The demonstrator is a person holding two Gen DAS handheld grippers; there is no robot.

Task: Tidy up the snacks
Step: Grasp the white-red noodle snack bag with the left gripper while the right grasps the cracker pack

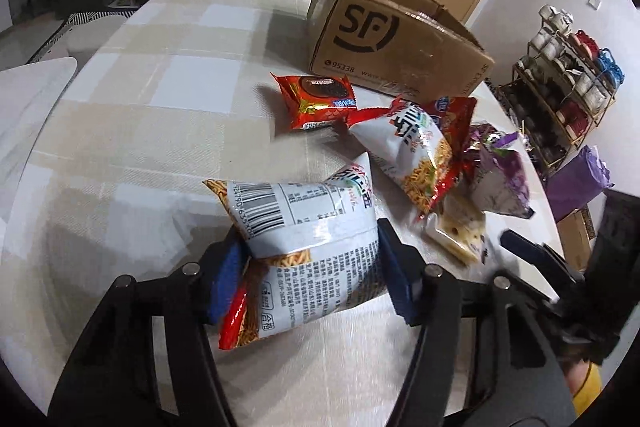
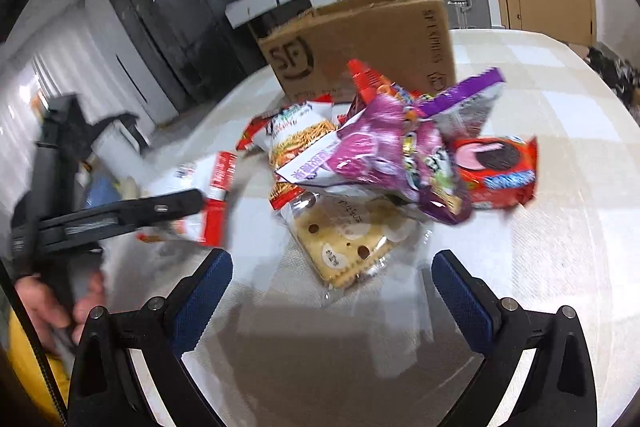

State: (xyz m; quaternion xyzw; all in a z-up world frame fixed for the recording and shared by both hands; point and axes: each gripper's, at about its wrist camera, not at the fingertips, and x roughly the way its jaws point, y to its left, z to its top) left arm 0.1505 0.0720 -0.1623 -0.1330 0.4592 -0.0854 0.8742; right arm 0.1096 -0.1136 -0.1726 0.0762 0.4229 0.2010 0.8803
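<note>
Left wrist view: left claw (image 1: pixel 310 269) was clamped on a white noodle-snack bag (image 1: pixel 304 239), pads on both sides of its middle, bag lifted near the camera above the desk (image 1: pixel 160 99). Judged light, puffy, slick film; contents crush easily, so grip mid-body with light squeeze, not the crimped ends. Right of it lay the rest of the pile: second noodle bag (image 1: pixel 416 151), purple bag (image 1: pixel 500 179), cracker pack (image 1: pixel 460 231), red cookie pack (image 1: pixel 316 101) further out. Open SF cardboard box (image 1: pixel 392 47) stood at the far side, likely the drop target. Right claw (image 2: pixel 332 291) was spread wide, holding nothing, hovering just near of the cracker pack (image 2: pixel 344 247).
</note>
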